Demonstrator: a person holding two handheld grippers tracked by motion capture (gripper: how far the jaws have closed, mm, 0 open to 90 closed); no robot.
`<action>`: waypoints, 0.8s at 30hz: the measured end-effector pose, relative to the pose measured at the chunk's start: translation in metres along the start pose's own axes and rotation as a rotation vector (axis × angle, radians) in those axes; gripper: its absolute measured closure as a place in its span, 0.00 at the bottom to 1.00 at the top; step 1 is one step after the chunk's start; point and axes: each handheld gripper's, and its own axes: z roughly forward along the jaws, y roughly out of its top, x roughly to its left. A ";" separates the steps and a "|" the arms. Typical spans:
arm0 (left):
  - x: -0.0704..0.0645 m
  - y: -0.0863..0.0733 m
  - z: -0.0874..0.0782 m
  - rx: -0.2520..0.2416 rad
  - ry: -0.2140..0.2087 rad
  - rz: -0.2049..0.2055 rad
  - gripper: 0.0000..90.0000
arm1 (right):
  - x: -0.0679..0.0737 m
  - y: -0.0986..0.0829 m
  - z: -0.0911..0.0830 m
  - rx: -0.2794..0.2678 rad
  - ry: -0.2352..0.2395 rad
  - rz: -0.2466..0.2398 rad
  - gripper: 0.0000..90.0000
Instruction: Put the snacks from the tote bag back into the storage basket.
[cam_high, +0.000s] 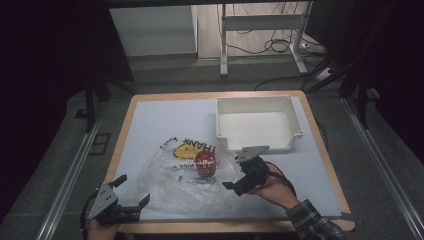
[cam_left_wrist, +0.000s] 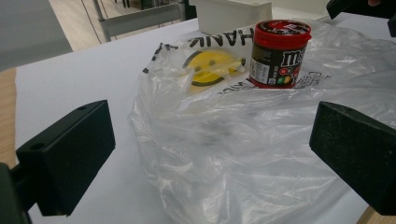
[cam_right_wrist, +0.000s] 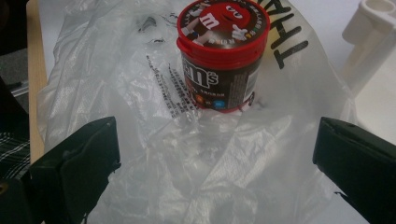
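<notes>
Red-lidded brown candy tub (cam_right_wrist: 222, 56) stood upright on crumpled clear plastic bag (cam_high: 175, 185), dead ahead of right gripper (cam_high: 243, 175); fingers wide, empty. Left gripper (cam_high: 131, 192) farther off, fingers wide.

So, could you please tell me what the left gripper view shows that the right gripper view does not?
The left gripper view alone shows the yellow smiley face printed on the plastic bag, and part of the other gripper at the top right corner. The right gripper view alone shows the printed top of the candy tub's red lid and the wooden table edge at its left. Both show the candy tub standing upright on the crumpled bag, the white bin beyond it, and open black jaws on either side.
</notes>
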 end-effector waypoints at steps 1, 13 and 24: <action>0.000 0.000 0.000 0.000 0.000 0.000 0.00 | 0.000 0.000 0.000 0.000 0.000 0.000 0.01; 0.000 0.000 0.000 0.000 -0.001 0.002 0.00 | 0.000 0.012 0.019 0.075 -0.033 -0.019 0.01; 0.000 0.000 0.000 0.000 -0.002 0.002 0.00 | -0.005 0.019 0.036 0.119 -0.003 0.045 0.04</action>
